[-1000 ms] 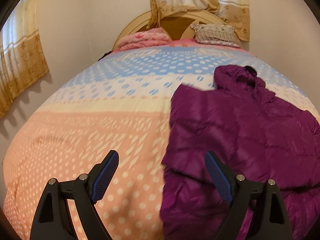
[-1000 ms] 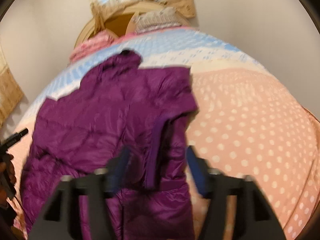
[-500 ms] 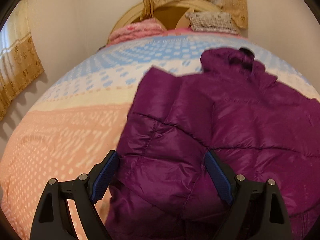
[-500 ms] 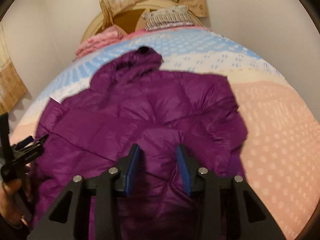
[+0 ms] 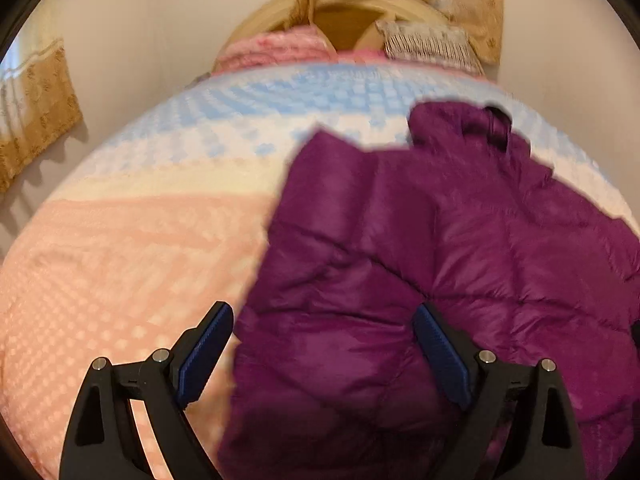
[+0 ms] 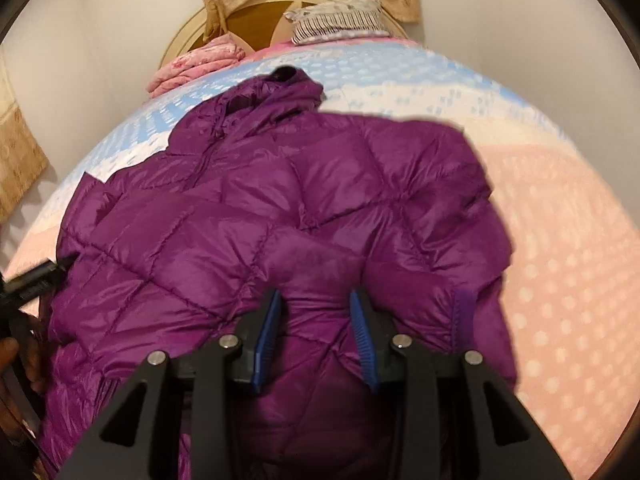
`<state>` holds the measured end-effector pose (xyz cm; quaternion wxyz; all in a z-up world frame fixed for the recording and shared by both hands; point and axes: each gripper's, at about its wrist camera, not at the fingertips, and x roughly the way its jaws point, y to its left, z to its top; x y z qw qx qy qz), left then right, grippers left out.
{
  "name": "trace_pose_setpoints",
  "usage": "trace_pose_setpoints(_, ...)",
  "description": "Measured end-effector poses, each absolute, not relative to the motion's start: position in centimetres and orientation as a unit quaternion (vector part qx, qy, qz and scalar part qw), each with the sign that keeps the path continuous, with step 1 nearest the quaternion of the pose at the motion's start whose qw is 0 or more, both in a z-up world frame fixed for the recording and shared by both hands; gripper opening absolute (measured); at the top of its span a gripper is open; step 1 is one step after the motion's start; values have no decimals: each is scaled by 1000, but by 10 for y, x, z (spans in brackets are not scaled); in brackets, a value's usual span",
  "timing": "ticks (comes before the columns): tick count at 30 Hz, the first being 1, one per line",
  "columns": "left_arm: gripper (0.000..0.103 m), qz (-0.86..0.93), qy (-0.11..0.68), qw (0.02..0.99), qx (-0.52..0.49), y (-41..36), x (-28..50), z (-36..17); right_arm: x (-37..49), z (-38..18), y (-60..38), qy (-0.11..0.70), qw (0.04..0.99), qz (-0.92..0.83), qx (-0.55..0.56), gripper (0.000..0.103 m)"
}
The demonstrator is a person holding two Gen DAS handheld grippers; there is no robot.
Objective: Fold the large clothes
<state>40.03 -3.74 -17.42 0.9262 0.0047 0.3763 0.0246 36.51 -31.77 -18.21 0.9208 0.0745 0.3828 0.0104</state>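
Left gripper [image 5: 322, 354] spread wide and empty, right gripper [image 6: 316, 340] half-closed astride a puffy fold of the purple jacket [image 6: 280, 216] on the bed [image 6: 568, 264]; clamp fully before lifting.

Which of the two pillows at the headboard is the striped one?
The grey-white striped pillow, on the right against the headboard. The other, the pink pillow, sits left and shows no stripes.

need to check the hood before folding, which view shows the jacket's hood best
The right wrist view: the purple jacket's hood lies sharp and central there. In the left wrist view the hood is blurred, off to the right.
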Motion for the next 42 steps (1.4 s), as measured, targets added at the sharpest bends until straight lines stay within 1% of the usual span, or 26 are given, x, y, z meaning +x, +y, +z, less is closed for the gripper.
trace_pose_setpoints(2,92,12,349,937,-9,-32,398,-151,361,-161,-324,357,931,9,79,39)
trace_pose_setpoints(5,92,-9,337,941,-26,-36,417,-129,375,-147,-336,349,933,1,88,38)
trace_pose_setpoints(7,92,-6,336,942,-30,-42,435,-127,391,-146,-349,346,932,-22,103,31)
trace_pose_setpoints(8,92,-7,342,939,-29,-46,446,-130,400,-148,-356,350,929,-33,116,27)
trace_pose_setpoints(9,92,-5,351,936,-26,-50,456,-134,408,-150,-362,353,926,-43,125,26)
trace_pose_setpoints(13,92,50,373,926,21,-58,489,-167,429,-162,-364,359,924,-68,114,26)
trace_pose_setpoints(17,92,56,403,913,19,-56,507,-193,440,-196,-366,383,913,-80,118,25)
trace_pose_setpoints(19,93,47,420,906,23,-58,513,-201,440,-200,-365,382,914,-84,112,24)
trace_pose_setpoints(21,97,42,424,905,9,-54,515,-205,437,-199,-366,382,914,-84,112,24)
trace_pose_setpoints(24,99,34,433,899,-56,-35,517,-212,436,-203,-370,383,912,-82,123,22)
trace_pose_setpoints(27,102,23,447,890,-90,-26,519,-217,438,-204,-367,386,911,-84,118,22)
trace_pose_setpoints(42,102,25,447,891,-83,-29,520,-218,439,-207,-369,389,910,-82,118,22)
